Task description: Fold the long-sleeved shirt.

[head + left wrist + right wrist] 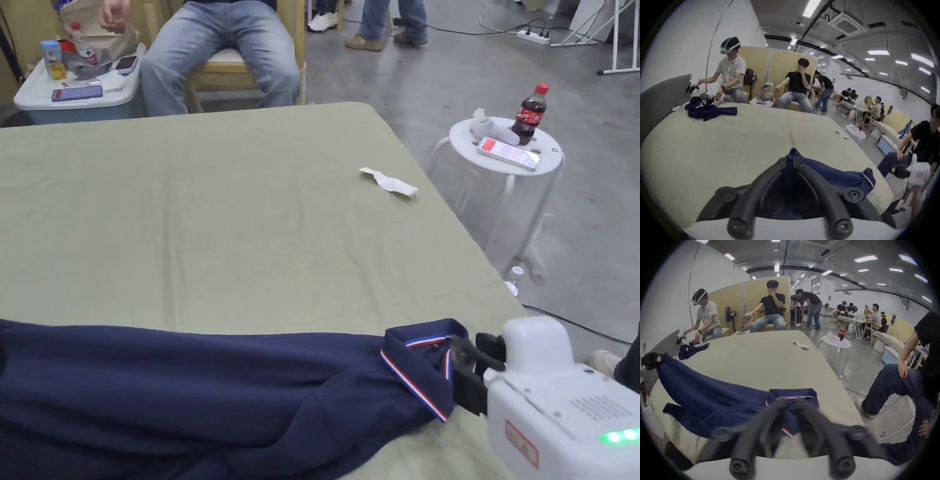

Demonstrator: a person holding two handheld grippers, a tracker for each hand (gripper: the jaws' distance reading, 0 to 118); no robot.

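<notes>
A navy long-sleeved shirt (187, 394) is seen stretched along the near edge of a green-covered tabletop (219, 219). At its left end, a fold of cloth is clamped between the closed fingers (796, 160) of the left gripper (790, 160). At the right end, near the near right corner, the striped collar (417, 369) is met by the right gripper (465, 365); its fingers (780, 402) are seen slightly apart with the collar edge between them, though whether the cloth is pinched cannot be told. A white paper strip (389, 182) is seen by the right edge.
</notes>
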